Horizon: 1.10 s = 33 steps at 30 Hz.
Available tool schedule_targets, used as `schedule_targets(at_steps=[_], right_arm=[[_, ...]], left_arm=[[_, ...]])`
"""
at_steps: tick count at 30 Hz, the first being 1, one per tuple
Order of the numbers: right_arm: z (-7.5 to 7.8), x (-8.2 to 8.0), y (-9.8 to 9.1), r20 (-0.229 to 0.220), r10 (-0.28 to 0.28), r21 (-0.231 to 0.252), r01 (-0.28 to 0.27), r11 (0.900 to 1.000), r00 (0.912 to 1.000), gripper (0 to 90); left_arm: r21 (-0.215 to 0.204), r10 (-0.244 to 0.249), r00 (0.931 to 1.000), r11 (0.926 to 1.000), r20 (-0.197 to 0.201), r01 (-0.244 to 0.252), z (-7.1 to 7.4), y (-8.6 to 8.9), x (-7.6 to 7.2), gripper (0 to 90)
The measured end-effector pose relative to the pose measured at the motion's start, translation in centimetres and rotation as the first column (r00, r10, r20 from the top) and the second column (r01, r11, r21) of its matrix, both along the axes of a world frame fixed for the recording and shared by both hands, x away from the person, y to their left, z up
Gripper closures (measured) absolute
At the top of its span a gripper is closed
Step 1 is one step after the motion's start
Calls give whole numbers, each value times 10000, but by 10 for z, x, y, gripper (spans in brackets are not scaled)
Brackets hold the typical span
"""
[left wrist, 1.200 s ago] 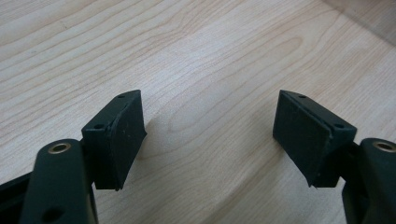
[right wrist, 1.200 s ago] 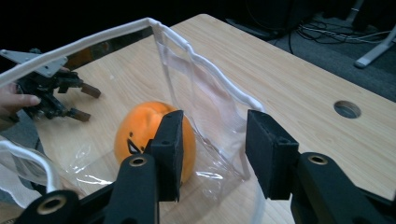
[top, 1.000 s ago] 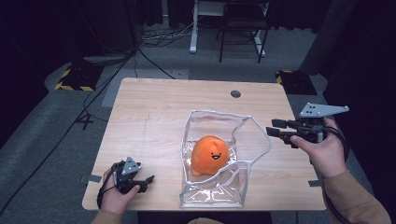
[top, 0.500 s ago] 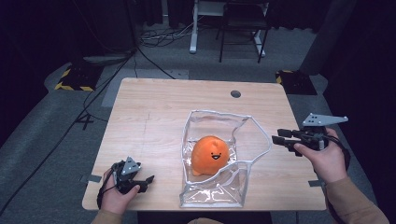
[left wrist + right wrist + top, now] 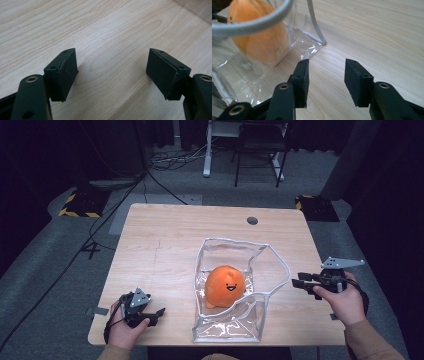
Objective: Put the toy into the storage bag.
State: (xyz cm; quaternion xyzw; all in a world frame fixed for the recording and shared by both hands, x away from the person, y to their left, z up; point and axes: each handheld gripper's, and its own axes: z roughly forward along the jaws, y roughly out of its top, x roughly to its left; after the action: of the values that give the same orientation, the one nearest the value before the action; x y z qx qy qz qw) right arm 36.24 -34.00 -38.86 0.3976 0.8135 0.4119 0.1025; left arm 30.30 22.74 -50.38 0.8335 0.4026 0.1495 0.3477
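Right gripper [image 5: 296, 283], jaws just widened and empty, sits beside the clear bag [image 5: 260, 252] holding the orange plush [image 5: 225, 285], likely to grasp its rim; left gripper [image 5: 159, 311] rests open, well apart.

A light wooden table [image 5: 165, 250] with a round cable hole [image 5: 252, 220] near its far edge stands on grey carpet [image 5: 45, 270] in a dim room. Black cables [image 5: 150, 175] trail across the floor toward a white desk frame [image 5: 207, 150] and a dark chair [image 5: 260, 150]. Yellow-and-black hazard-striped blocks [image 5: 77, 205] flank the table's far corners.
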Motion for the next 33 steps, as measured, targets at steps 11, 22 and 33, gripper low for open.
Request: schedule_targets(at_steps=[11,22,33], right_arm=[[-40,-8,-8,100,-80,-543,85,9985,9999,477],[-70,-21,-8,866,190,-1001,-103,9949,9961,442],[-94,-34,1,689,145,-1112,-67,9938,9975,406]], left_arm=[[16,-5,10000,10000,4,5,0,0,1,253],[40,-6,10000,10000,7,6,0,0,1,254],[39,-4,10000,10000,5,4,0,0,1,253]])
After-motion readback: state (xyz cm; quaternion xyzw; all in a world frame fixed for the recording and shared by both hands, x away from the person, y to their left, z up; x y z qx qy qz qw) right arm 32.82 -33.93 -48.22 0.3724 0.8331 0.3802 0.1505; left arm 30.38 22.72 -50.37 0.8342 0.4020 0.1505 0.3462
